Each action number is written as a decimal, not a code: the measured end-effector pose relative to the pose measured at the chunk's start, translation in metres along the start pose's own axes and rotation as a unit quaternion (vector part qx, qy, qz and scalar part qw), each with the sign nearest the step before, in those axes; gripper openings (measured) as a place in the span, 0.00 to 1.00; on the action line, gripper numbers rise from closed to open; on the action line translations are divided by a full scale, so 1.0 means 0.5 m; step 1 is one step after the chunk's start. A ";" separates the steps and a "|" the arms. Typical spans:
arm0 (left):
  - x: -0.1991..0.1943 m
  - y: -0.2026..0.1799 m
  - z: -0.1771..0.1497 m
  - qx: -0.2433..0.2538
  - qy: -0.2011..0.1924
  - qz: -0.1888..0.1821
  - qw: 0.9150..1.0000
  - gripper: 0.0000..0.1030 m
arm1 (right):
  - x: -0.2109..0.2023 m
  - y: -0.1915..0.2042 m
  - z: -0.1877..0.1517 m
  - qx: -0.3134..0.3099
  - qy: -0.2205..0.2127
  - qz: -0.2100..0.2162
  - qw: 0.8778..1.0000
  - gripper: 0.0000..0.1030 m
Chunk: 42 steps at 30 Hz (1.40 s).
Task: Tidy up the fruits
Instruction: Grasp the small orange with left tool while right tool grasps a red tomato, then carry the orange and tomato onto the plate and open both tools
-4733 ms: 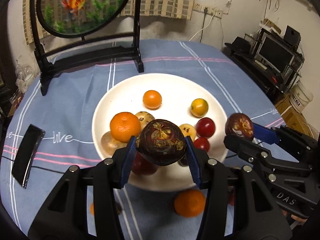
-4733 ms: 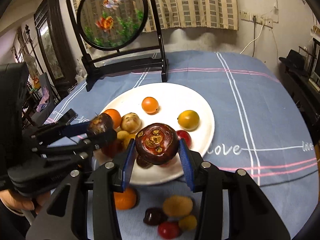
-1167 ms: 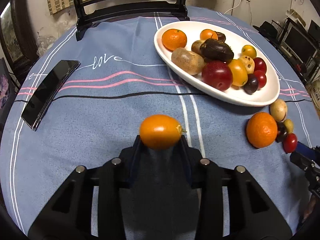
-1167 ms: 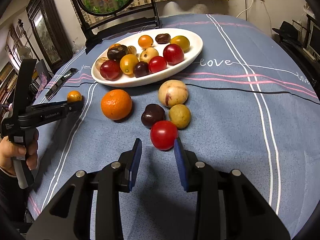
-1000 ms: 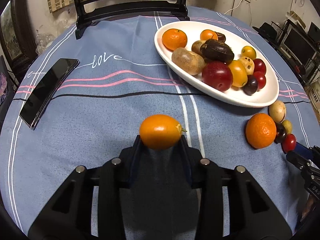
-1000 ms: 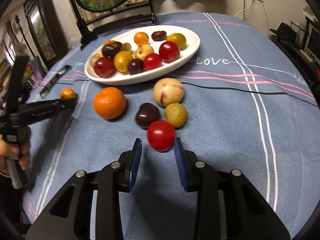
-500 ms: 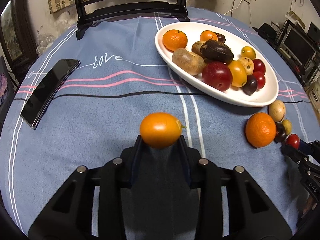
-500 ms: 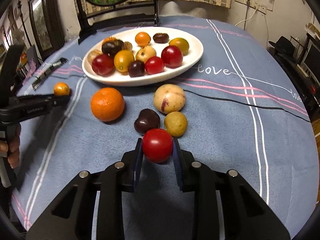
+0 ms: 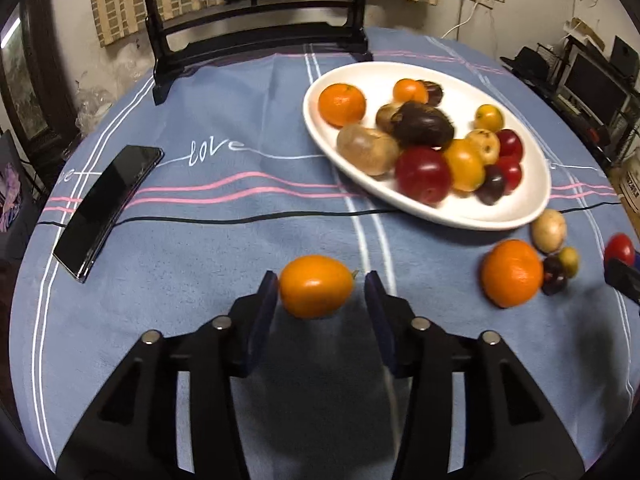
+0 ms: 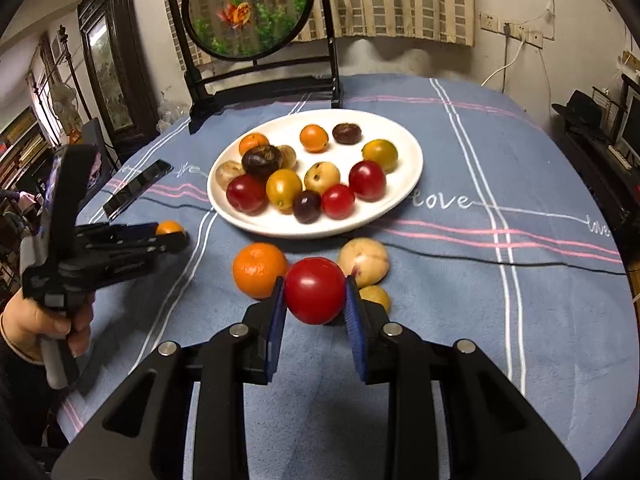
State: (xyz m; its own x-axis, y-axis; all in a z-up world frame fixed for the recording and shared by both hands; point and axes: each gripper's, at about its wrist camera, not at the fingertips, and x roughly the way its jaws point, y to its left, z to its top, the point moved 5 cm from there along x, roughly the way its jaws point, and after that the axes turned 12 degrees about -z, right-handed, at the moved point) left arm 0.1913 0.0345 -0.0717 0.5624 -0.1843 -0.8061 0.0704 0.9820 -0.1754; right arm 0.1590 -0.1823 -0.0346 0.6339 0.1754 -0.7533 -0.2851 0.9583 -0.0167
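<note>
My left gripper (image 9: 320, 290) is shut on a small orange kumquat (image 9: 316, 291) and holds it above the blue tablecloth; it also shows in the right wrist view (image 10: 170, 227). My right gripper (image 10: 315, 298) is shut on a red tomato (image 10: 315, 295), lifted above the cloth; the tomato also shows at the right edge of the left wrist view (image 9: 619, 249). A white oval plate (image 10: 404, 184) holds several fruits. A mandarin (image 10: 259, 269), a pale round fruit (image 10: 366, 266) and a small yellow fruit (image 10: 376, 297) lie on the cloth in front of the plate.
A black phone (image 9: 106, 206) lies on the cloth to the left. A round fish picture on a black stand (image 10: 256, 12) stands behind the plate. A dark small fruit (image 9: 554, 275) lies beside the mandarin (image 9: 512, 273). A black cable (image 9: 224, 219) crosses the cloth.
My right gripper closed on the red tomato and lifted it off the cloth. My left gripper rose and tilted up with the kumquat still in it.
</note>
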 end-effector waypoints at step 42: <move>0.056 -0.074 0.240 -0.019 -0.047 -0.045 0.998 0.67 | 0.229 0.008 0.214 0.015 0.030 -0.007 0.999 0.30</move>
State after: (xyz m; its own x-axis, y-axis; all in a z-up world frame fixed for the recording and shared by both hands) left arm 0.3033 -0.0017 -0.0200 0.6306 -0.2655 -0.7293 0.0936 0.9588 -0.2681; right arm 0.3076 -0.1341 -0.0506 0.5930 0.1499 -0.7911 -0.2547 0.9670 -0.0077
